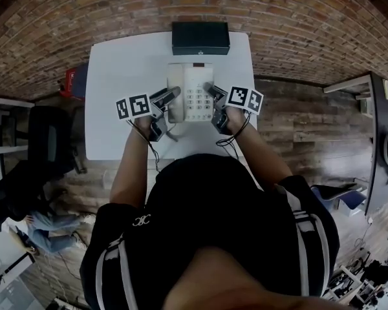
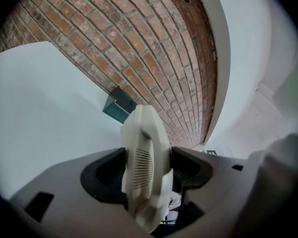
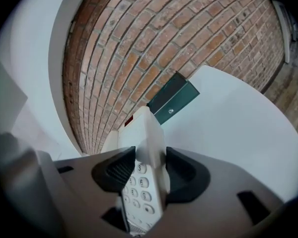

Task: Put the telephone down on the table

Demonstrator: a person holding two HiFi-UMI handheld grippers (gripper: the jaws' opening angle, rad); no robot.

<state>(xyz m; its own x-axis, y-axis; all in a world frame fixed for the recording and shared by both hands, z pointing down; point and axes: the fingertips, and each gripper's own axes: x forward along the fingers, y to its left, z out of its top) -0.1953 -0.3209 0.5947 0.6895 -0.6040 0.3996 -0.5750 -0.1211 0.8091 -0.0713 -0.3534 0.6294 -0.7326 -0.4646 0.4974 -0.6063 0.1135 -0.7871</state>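
my left claw (image 2: 146, 175) is clamped on the telephone (image 1: 193, 92): in the left gripper view both dark pads press against the cream handset, one on each side, with the slotted earpiece grille facing the left pad. my right claw (image 3: 150, 175) is closed on the same telephone at its other side; the right gripper view shows the jaws pinching the edge of the body, with the round number keys just below them and a small red patch near the far end of the casing.

from the head view the two claws come in from opposite sides. the left is on the handset side and the right is on the keypad side, and their marker cubes (image 1: 132, 106) sit just outside the grip on each hand. the telephone lies flat, keys up, over the middle of the white table (image 1: 123, 76). i cannot tell whether its underside touches the top or hangs just above it.

beyond the telephone, at the far edge of the table, a black box (image 1: 200, 37) stands against the brick wall (image 1: 84, 11), apart from the telephone. wooden floor (image 1: 297, 128) runs to the right of the table.
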